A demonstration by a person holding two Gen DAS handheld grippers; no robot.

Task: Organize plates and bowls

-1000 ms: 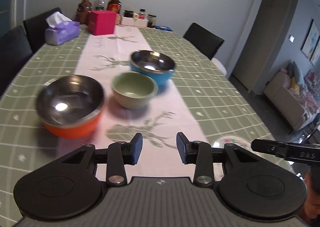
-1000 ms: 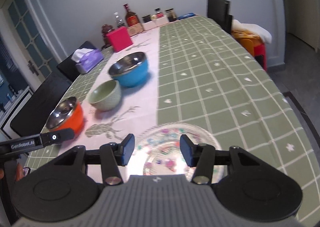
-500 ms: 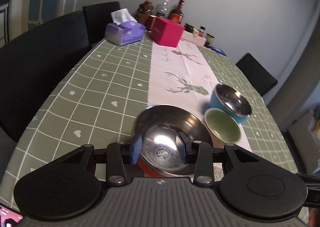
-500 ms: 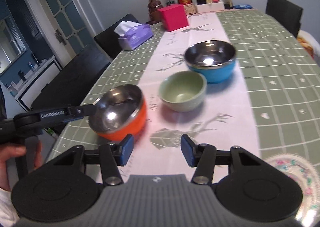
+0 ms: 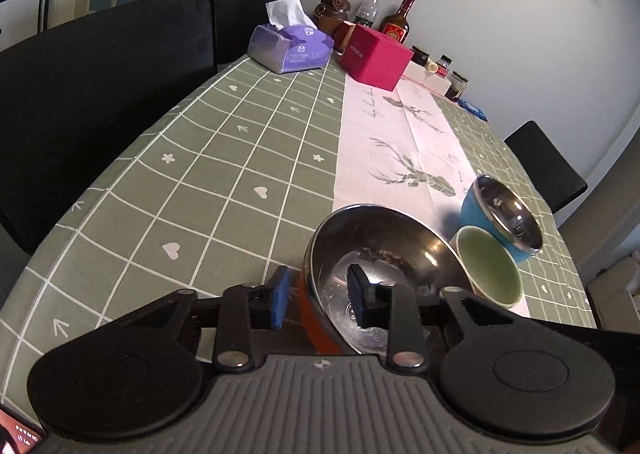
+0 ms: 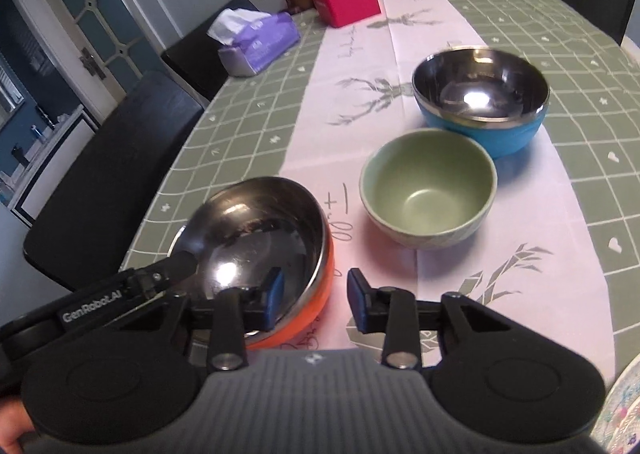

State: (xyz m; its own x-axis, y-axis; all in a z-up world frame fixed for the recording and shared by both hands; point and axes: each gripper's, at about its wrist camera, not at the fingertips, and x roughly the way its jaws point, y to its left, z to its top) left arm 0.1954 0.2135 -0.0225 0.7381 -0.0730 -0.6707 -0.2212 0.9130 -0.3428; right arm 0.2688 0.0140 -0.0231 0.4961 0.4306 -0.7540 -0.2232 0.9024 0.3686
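The left hand-held gripper (image 5: 320,298) is seen closing astride the near rim of the orange bowl (image 5: 384,274), one pad outside the wall, one inside the steel lining; firm contact can't be confirmed. The right hand-held gripper (image 6: 316,296) is likewise closing over the same bowl's rim at approx. 5 o'clock (left pad inside, right pad outside, a gap visible). The green bowl (image 6: 428,190) is set at 2 o'clock from it on the desk (image 6: 600,126), w/ the blue bowl (image 6: 480,98) just beyond.
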